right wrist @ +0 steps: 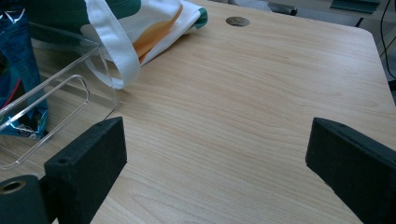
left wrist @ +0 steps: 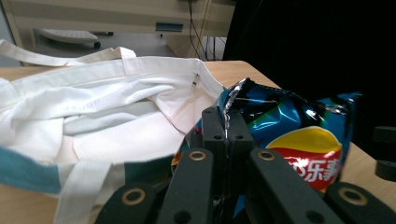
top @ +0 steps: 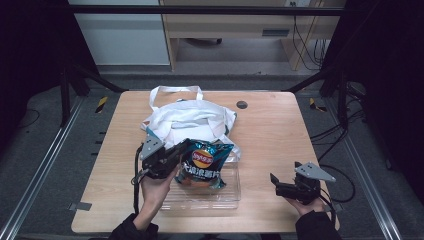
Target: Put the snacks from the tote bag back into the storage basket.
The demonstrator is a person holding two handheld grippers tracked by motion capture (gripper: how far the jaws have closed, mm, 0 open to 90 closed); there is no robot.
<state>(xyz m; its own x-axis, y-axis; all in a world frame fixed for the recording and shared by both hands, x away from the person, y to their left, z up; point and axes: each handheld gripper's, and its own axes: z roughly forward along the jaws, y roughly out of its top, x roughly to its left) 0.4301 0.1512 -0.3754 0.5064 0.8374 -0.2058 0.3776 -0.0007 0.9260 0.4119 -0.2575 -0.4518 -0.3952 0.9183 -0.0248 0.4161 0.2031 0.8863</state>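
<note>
High view: left tool [top: 181, 148] pinches the crimped top seam of a chip bag [top: 206, 165] over a clear tray [top: 231, 192]. Light, crinkly, crushable; the seam suits gripping. Right tool [top: 276, 182] rests wide, empty, on the table [top: 270, 125].

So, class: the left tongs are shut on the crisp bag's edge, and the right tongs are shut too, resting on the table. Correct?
Not quite. The left tongs do pinch the crisp bag, but the right gripper view shows the right tongs wide open over the table.
</note>
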